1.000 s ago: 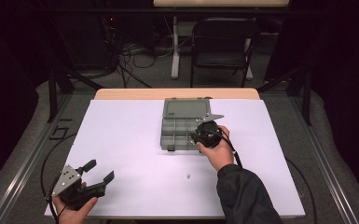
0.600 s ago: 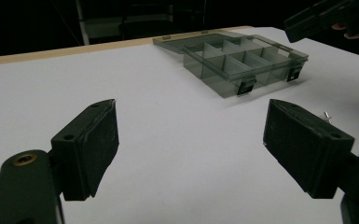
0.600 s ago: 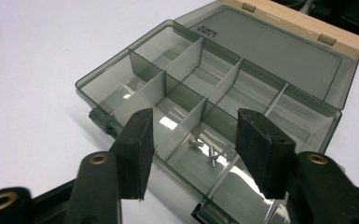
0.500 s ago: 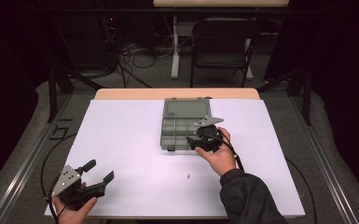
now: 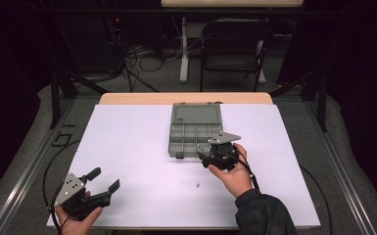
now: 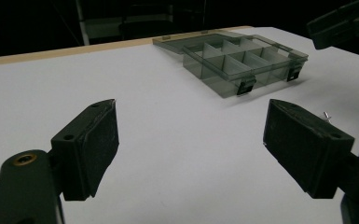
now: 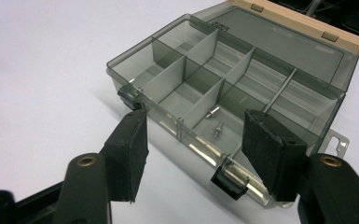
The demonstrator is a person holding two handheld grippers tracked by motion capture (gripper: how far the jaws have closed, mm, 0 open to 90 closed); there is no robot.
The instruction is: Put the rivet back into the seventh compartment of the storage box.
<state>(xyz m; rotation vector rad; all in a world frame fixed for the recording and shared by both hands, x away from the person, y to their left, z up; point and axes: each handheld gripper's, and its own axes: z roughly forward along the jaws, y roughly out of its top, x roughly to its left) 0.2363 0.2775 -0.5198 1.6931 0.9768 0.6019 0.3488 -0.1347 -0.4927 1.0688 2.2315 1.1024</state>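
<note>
Jaws of the right gripper [image 7: 193, 149] are being opened over the organizer box [image 7: 233, 88], empty; a screw [image 7: 218, 129] is lying in a near compartment, apparently just dropped, while another screw [image 5: 197, 185] is waiting on the table [image 5: 137, 147]; the left gripper [image 6: 191, 149] is being held open.

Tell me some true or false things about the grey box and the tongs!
1. The grey box has its lid open. True.
2. The right tongs are squeezing a screw. False: they are open, having just opened, with nothing between them.
3. Small screws lie in a near compartment of the box. True.
4. The left tongs hover over the box. False: they sit open at the table's near left corner, far from it.
5. One small screw lies loose on the white table. True.
</note>
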